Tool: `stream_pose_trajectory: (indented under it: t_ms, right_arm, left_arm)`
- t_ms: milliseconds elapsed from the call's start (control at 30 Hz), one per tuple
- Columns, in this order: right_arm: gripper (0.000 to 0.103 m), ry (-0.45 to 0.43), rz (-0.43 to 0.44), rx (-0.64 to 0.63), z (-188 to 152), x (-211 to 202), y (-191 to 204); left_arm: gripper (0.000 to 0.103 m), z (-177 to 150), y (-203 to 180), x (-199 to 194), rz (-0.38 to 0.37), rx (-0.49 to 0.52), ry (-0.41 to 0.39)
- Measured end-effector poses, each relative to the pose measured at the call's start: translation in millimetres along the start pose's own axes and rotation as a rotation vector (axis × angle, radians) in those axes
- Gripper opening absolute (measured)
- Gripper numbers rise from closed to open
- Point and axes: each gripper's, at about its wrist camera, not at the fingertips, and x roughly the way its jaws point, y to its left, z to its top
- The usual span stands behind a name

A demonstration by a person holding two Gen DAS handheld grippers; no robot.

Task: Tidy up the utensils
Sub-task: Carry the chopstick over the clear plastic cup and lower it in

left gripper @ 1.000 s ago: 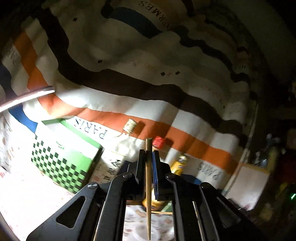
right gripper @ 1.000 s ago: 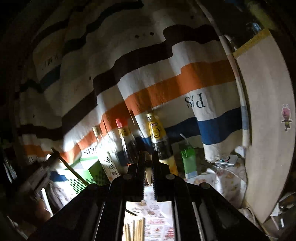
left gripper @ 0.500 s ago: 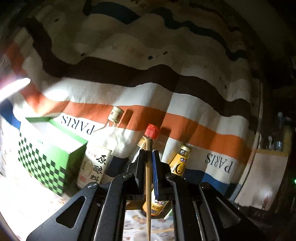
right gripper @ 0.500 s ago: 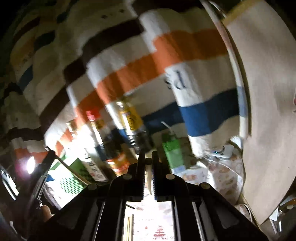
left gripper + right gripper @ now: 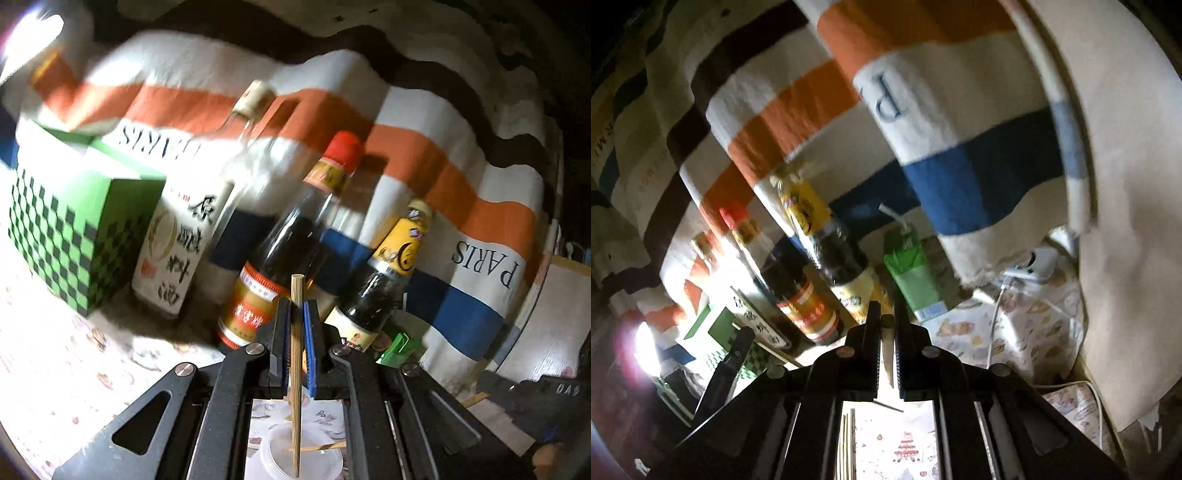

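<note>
My left gripper (image 5: 295, 314) is shut on a wooden chopstick (image 5: 296, 373) that stands upright between its blue pads; the stick's lower end hangs over a clear plastic cup (image 5: 295, 454) below, where another thin stick (image 5: 317, 448) lies across the rim. My right gripper (image 5: 886, 317) is shut on a pale chopstick (image 5: 887, 350), held upright, its tip just above the jaws. Several more chopsticks (image 5: 847, 446) lie on the patterned tablecloth (image 5: 908, 446) under the right gripper. The left gripper's dark arm (image 5: 727, 369) shows at the lower left of the right wrist view.
Along the striped blanket (image 5: 406, 147) stand a green checkered box (image 5: 74, 229), a white-labelled bottle (image 5: 184, 236), a red-capped sauce bottle (image 5: 291, 240) and a yellow-labelled dark bottle (image 5: 384, 280). A green drink carton (image 5: 916, 277) and a white charger (image 5: 1034, 266) sit to the right.
Both grippers have moved forward and down toward the bottles, which now look larger. Each still holds its chopstick. The cup has come into view under the left gripper.
</note>
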Motion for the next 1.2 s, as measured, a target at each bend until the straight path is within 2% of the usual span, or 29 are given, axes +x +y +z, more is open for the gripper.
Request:
stream_pose_trajectory:
  t_ms: [133, 267, 367, 467, 833, 1200]
  right_arm:
    - [0.007, 0.065, -0.020, -0.009, -6, 23, 2]
    - [0.007, 0.134, -0.046, 0.004, -13, 48, -3]
    - [0.007, 0.177, -0.031, 0.021, -16, 61, -6]
    - [0.007, 0.186, -0.047, 0.023, -19, 67, -7]
    - [0.007, 0.225, -0.047, 0.074, -20, 84, -24]
    - [0.008, 0.236, -0.062, 0.143, -15, 84, -54]
  left_arm:
    - [0.006, -7, 16, 10, -0.008, -0.062, 0.026]
    - [0.006, -14, 20, 18, 0.015, -0.056, 0.050]
    - [0.006, -17, 23, 25, 0.005, -0.071, 0.090]
    - [0.006, -20, 28, 33, 0.007, -0.098, 0.134]
    - [0.006, -23, 40, 36, 0.004, -0.141, 0.160]
    - [0.006, -30, 32, 43, 0.016, -0.090, 0.173]
